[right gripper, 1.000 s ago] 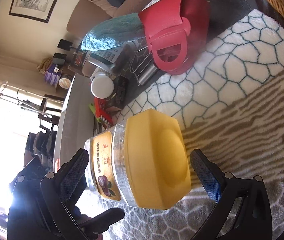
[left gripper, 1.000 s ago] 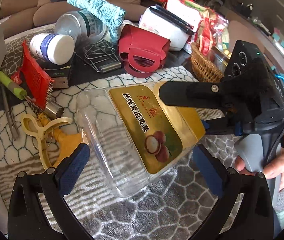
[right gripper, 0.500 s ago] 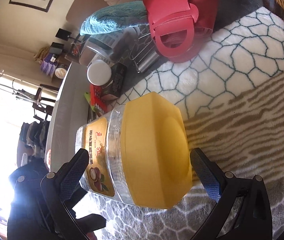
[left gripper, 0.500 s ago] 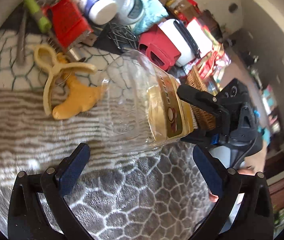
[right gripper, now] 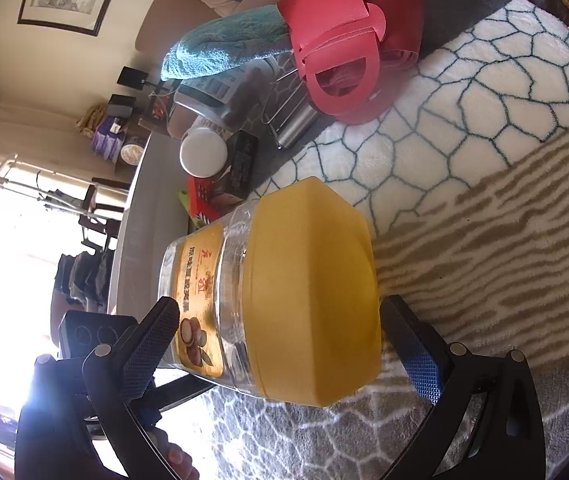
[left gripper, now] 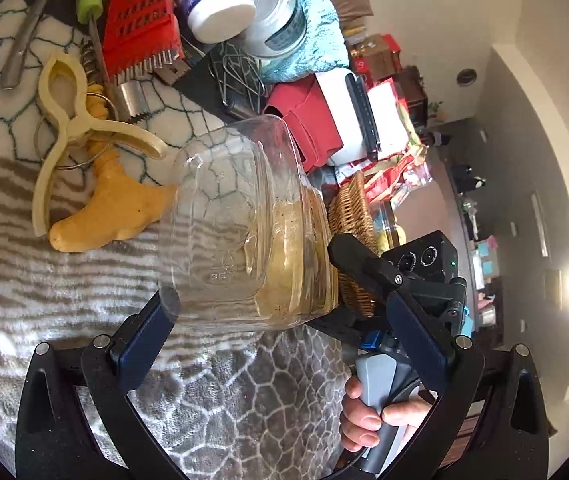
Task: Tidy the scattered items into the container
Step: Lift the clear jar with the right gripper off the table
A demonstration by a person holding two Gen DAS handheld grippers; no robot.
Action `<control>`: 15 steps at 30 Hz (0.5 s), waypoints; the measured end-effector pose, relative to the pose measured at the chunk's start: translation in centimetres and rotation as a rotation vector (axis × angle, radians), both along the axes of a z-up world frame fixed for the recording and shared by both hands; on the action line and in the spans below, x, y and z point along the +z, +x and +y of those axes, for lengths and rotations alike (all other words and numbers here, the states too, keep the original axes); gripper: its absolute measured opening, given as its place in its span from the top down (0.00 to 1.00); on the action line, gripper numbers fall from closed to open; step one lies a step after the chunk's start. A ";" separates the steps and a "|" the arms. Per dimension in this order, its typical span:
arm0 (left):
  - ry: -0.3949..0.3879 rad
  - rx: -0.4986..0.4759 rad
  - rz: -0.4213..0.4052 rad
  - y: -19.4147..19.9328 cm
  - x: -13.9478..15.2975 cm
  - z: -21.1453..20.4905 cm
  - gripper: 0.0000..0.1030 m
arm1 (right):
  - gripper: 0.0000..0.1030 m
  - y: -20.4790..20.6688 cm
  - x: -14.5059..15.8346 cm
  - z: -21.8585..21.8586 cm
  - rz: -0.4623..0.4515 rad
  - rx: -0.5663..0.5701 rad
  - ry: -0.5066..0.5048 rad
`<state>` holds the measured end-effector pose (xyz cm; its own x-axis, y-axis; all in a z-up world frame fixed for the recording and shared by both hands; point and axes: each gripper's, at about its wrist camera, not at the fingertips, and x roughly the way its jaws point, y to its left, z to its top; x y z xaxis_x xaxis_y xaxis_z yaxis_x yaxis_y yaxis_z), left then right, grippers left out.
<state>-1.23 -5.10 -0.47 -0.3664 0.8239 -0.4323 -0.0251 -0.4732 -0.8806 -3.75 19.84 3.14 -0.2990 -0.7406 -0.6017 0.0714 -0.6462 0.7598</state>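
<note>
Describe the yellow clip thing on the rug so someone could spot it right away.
Start at the patterned rug, then go to the clutter along its far edge, below the red grater. The pale yellow clip lies there across an orange handle, the only scissor-shaped piece with a looped end.

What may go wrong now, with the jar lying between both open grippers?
1. The jar lies on its side on the soft rug. If the left gripper closes on its smooth base, the jar may roll or slip out.
2. The yellow lid fills much of the right gripper, so the hold there may be shallow.
</note>
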 end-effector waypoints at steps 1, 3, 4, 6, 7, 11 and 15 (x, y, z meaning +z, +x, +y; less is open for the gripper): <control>0.011 0.001 0.001 -0.1 0.0 0.0 0.00 | 0.01 0.0 0.0 0.0 0.000 -0.003 -0.007; 0.035 0.035 -0.003 -0.3 -0.1 -0.2 0.00 | 0.02 -0.1 -0.2 0.1 -0.010 -0.005 -0.042; 0.050 0.064 -0.015 -0.4 -0.2 -0.5 0.00 | 0.04 -0.2 -0.3 0.2 -0.015 -0.004 -0.044; 0.074 0.125 -0.045 -0.4 -0.4 -1.2 0.00 | 0.05 -0.2 -0.2 0.0 -0.012 0.004 -0.039; 0.082 0.150 -0.057 -0.5 -0.6 -1.4 0.00 | 0.05 -0.1 -0.2 -0.1 -0.012 0.006 -0.040; 0.053 0.195 -0.095 -1.2 -0.7 -1.1 0.00 | 0.07 -0.2 -0.3 0.0 -0.019 -0.001 -0.047; -0.014 0.213 -0.103 -1.1 -0.8 -0.5 0.09 | 0.09 -0.2 -0.4 0.2 -0.023 -0.006 -0.050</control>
<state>-2.31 -5.60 -1.24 -0.4850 0.7263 -0.4872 0.1663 -0.4704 -0.8667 -3.99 19.99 2.78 -0.2903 -0.7680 -0.5708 0.0500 -0.6079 0.7925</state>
